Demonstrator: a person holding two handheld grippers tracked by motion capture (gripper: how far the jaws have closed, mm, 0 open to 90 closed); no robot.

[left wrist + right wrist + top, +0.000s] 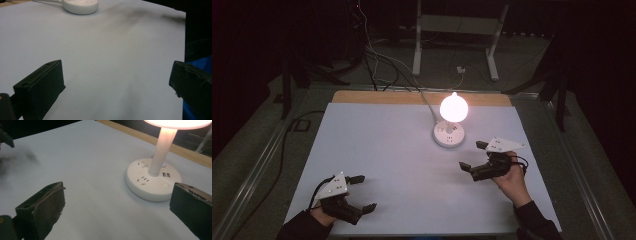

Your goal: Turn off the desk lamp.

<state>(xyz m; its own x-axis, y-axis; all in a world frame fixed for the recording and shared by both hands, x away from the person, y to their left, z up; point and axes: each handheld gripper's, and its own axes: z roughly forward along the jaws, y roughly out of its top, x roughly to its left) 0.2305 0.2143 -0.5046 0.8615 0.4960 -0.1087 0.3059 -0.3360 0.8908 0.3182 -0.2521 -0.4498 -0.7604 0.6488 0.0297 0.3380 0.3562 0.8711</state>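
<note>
I have the lamp (450,122) standing on the far middle of the tabletop (382,150), lit, its globe glowing over a round white base with sockets and a small button. My right gripper (472,155) hovers just beside that base on its near right, with its fingers (41,211) spread wide and pinching nothing; in the right gripper view the base (152,182) sits between and beyond the 2 fingers, apart from both. My left gripper (362,193) rests low at the near left corner, well apart from the lamp, also spread and empty, with bare tabletop ahead of it in the left gripper view.

With the lamp glowing and neither gripper touching it, I judge the switching is either done or the light is about to be turned off. I cannot tell which. If anything is left, it falls to my right gripper: close in on the base and press its button.
</note>
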